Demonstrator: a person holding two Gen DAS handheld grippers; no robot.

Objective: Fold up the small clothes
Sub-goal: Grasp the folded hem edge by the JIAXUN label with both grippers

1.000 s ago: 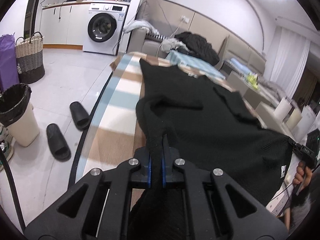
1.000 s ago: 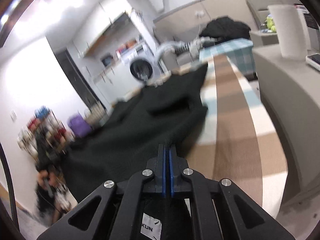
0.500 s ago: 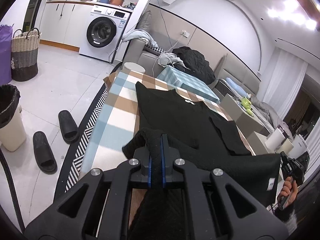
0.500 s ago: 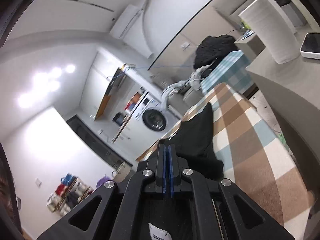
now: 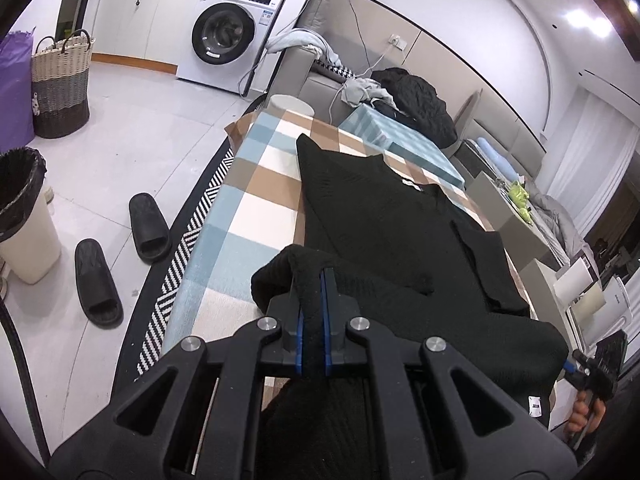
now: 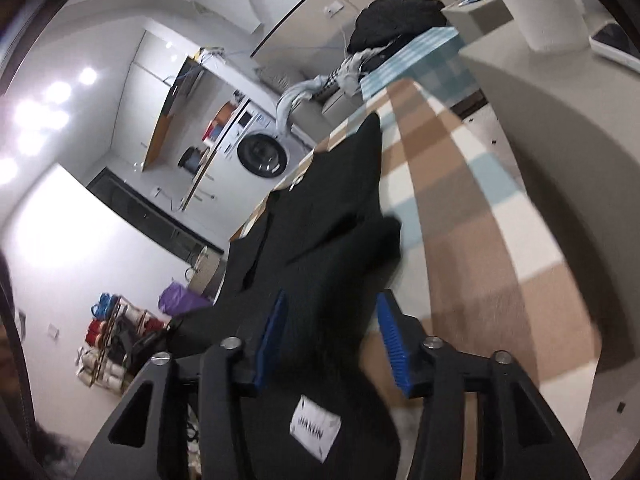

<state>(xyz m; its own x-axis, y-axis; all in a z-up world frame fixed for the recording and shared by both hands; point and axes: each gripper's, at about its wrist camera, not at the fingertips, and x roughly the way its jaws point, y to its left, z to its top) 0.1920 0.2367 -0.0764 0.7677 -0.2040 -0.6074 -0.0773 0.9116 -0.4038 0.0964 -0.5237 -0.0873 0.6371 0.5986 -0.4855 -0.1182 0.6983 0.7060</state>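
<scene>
A black knit garment (image 5: 380, 220) lies lengthwise on the checked table (image 5: 256, 184), its neck label at the far end and one sleeve folded across it. My left gripper (image 5: 311, 280) is shut on a bunched corner of the garment's near edge. At the lower right of the left wrist view a hand holds my right gripper (image 5: 592, 364) at the other near corner. In the right wrist view the right gripper (image 6: 332, 312) has its jaws opening. The garment (image 6: 332, 208) hangs loose between the blue pads (image 6: 390, 332), its white label (image 6: 316, 432) just below.
Two black slippers (image 5: 120, 256) and a lined bin (image 5: 20, 216) stand on the floor left of the table. A woven basket (image 5: 60, 88), a washing machine (image 5: 228, 40) and a sofa with heaped clothes (image 5: 412, 100) lie beyond. A low cabinet (image 6: 560, 92) with a paper roll flanks the table's right.
The right gripper's jaws have parted from shut and its view has rolled. The left gripper has drawn back along the table with the fabric still pinched.
</scene>
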